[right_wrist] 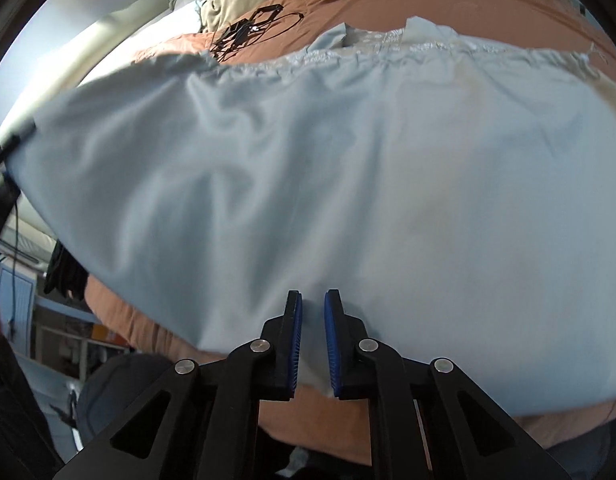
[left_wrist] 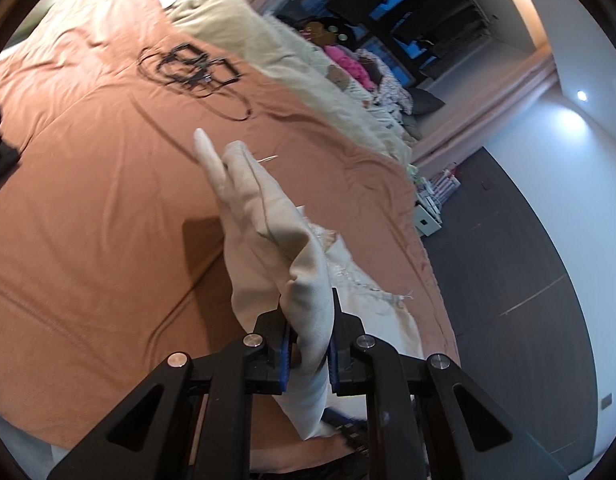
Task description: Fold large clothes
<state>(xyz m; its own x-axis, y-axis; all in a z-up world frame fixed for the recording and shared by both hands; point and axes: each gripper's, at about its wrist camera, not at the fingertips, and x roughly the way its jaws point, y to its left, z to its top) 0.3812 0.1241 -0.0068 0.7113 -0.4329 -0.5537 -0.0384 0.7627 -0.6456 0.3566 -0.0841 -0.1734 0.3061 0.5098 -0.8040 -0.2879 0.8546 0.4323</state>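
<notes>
Left claw (left_wrist: 310,336) is clamped on a bunched fold of the pale garment (left_wrist: 268,216), lifting it over the bed (left_wrist: 88,200). Right claw (right_wrist: 313,320) pinches the garment's near edge, cloth between its narrow blue pads (right_wrist: 295,336).

Both tools share one build. The left gripper (left_wrist: 310,336) has matte black linkage arms with triangular cut-outs, joined by round silver pivot screws (left_wrist: 253,340), four across the width. Its two fingers are black wedges that taper to narrow tips, each lined on the inner face with a blue ribbed pad (left_wrist: 286,354). The right gripper (right_wrist: 313,312) looks the same: black arms, silver screws (right_wrist: 260,346), blue ribbed pads (right_wrist: 331,354). Any markings are probably too small to read.
</notes>
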